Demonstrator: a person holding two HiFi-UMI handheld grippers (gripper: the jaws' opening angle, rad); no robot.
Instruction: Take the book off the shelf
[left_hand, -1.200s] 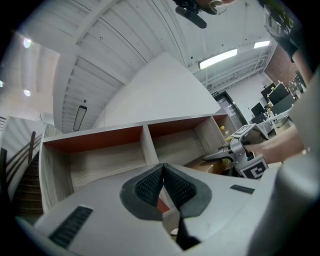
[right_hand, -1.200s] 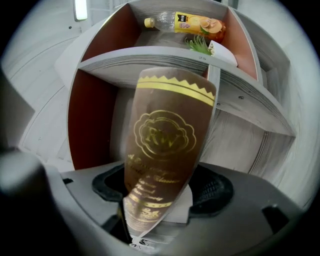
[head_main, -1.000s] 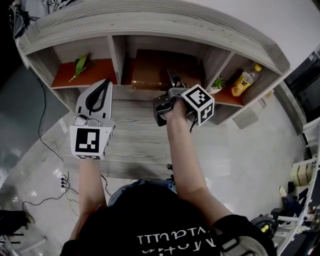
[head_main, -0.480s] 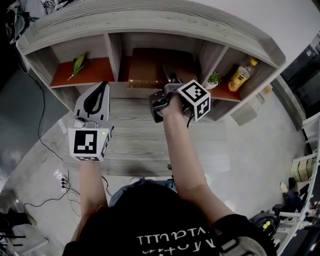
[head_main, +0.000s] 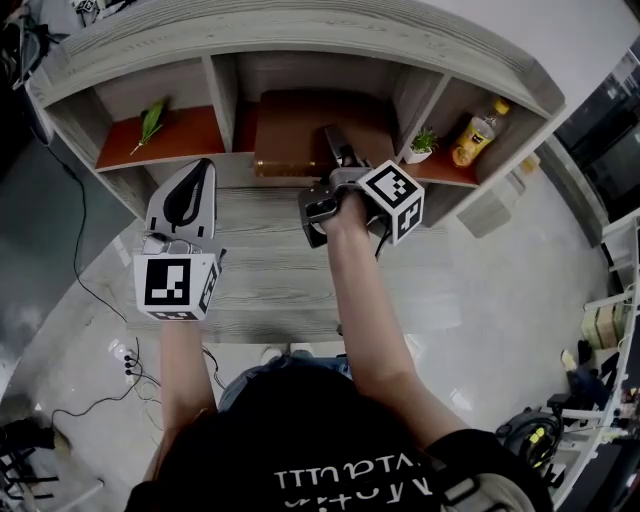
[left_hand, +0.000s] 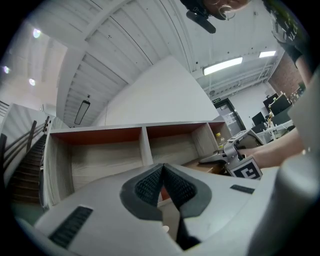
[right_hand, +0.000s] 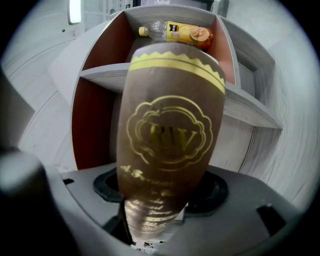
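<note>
While the left gripper hangs closed (empty), the right gripper clamps the book, its length running into the shelf.

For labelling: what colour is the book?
The book is brown with gold print; right gripper view.

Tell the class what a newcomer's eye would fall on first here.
The brown book with gold lettering fills the right gripper view, clamped in the right gripper at the middle compartment of the grey wooden shelf. An orange drink bottle sits in the right compartment; the left gripper hangs shut and empty.
</note>
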